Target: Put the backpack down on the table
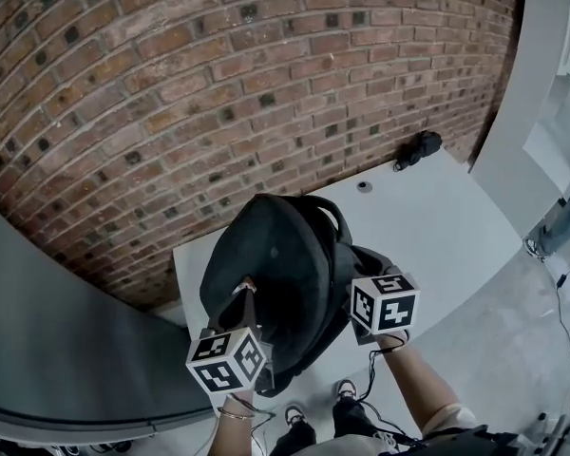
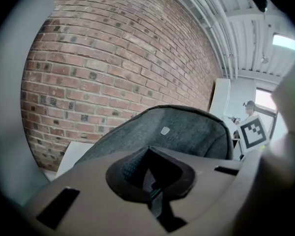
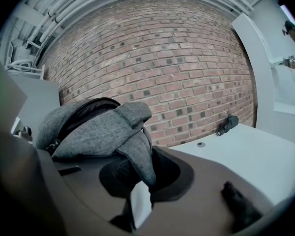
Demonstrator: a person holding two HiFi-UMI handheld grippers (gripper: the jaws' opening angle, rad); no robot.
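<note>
Grey backpack (image 1: 275, 274) is over the worktop (image 1: 437, 226); fingers of left gripper (image 2: 152, 181) and right gripper (image 3: 140, 181) are clamped on its fabric.

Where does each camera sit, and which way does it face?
Head view: on the head, looking down on backpack, table, left gripper, right gripper, forearms.
Left gripper view: on left gripper, jaws shut on backpack, facing brick wall.
Right gripper view: same on right gripper, table beyond.
All share: backpack, brick wall.
</note>
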